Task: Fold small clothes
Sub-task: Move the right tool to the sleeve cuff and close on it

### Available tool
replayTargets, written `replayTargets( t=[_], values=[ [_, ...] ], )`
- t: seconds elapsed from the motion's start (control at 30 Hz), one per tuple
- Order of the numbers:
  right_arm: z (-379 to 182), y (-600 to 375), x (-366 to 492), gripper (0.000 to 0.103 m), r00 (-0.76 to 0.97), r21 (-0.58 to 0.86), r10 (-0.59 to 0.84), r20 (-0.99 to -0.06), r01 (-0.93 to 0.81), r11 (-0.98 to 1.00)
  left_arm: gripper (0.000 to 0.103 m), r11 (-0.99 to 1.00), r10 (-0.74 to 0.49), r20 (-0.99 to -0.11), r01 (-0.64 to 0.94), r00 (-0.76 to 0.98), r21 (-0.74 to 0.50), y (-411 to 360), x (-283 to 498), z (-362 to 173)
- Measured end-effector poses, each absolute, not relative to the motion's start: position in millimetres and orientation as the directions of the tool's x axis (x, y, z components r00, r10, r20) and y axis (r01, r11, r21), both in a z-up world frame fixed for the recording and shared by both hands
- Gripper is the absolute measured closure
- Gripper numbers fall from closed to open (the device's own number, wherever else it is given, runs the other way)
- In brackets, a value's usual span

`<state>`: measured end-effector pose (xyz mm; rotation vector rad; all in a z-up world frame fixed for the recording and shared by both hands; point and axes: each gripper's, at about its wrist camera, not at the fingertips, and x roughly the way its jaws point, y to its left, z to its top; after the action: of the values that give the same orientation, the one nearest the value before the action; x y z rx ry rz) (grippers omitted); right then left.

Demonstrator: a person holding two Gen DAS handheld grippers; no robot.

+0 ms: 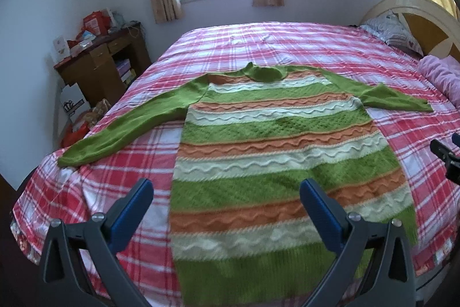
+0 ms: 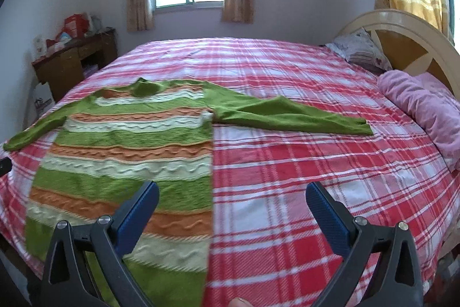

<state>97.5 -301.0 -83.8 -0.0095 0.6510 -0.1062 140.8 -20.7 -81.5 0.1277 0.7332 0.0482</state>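
Observation:
A knitted sweater (image 1: 273, 163) with green, orange and white stripes lies flat on the bed, collar away from me and both green sleeves spread out to the sides. It also shows in the right wrist view (image 2: 129, 151), at the left. My left gripper (image 1: 225, 189) is open and empty, held above the sweater's lower left part. My right gripper (image 2: 231, 192) is open and empty, above the sweater's right edge near the hem. The right gripper's tip also shows at the right edge of the left wrist view (image 1: 448, 160).
The bed has a red and white plaid cover (image 2: 302, 177). A rolled pink blanket (image 2: 425, 111) and a pillow (image 2: 362, 51) lie by the cream headboard (image 2: 402, 28) at the right. A cluttered wooden desk (image 1: 100, 59) stands left of the bed.

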Motion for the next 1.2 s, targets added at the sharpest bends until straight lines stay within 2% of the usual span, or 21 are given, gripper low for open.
replayTargets(
  t=[0.37, 0.57, 0.77, 0.97, 1.03, 1.1, 1.2],
  values=[
    [-118.5, -387.1, 162.7, 0.001, 0.727, 0.105, -0.02, -0.687, 0.126, 0.986, 0.0, 0.986, 0.139, -0.683, -0.037, 0.717, 0.161, -36.4, 220.0, -113.2],
    [-127.1, -440.2, 189.6, 0.001, 0.697, 0.112, -0.071, -0.714, 0.214, 0.97, 0.0, 0.984, 0.161, -0.694, -0.059, 0.702, 0.168, -35.3, 257.0, -129.2],
    [-128.5, -501.1, 216.4, 0.001, 0.684, 0.158, -0.103, -0.722, 0.309, 0.938, 0.0, 0.969, 0.228, -0.678, -0.096, 0.699, 0.226, -33.5, 283.7, -143.3],
    [-129.1, -548.8, 241.3, 0.001, 0.675, 0.16, -0.163, -0.72, 0.389, 0.907, 0.0, 0.967, 0.249, -0.688, -0.131, 0.682, 0.22, -23.9, 300.7, -151.0],
    [-132.3, -572.0, 250.6, 0.005, 0.664, 0.187, -0.172, -0.728, 0.433, 0.882, 0.0, 0.963, 0.262, -0.686, -0.14, 0.679, 0.229, -22.9, 304.4, -152.2],
    [-135.8, -591.4, 258.6, 0.014, 0.65, 0.199, -0.183, -0.737, 0.468, 0.861, 0.0, 0.958, 0.279, -0.678, -0.148, 0.679, 0.246, -21.5, 307.5, -154.0],
    [-138.8, -616.7, 268.6, 0.018, 0.628, 0.195, -0.218, -0.747, 0.52, 0.832, 0.0, 0.952, 0.299, -0.686, -0.159, 0.663, 0.26, -16.0, 312.9, -158.9]
  ],
)
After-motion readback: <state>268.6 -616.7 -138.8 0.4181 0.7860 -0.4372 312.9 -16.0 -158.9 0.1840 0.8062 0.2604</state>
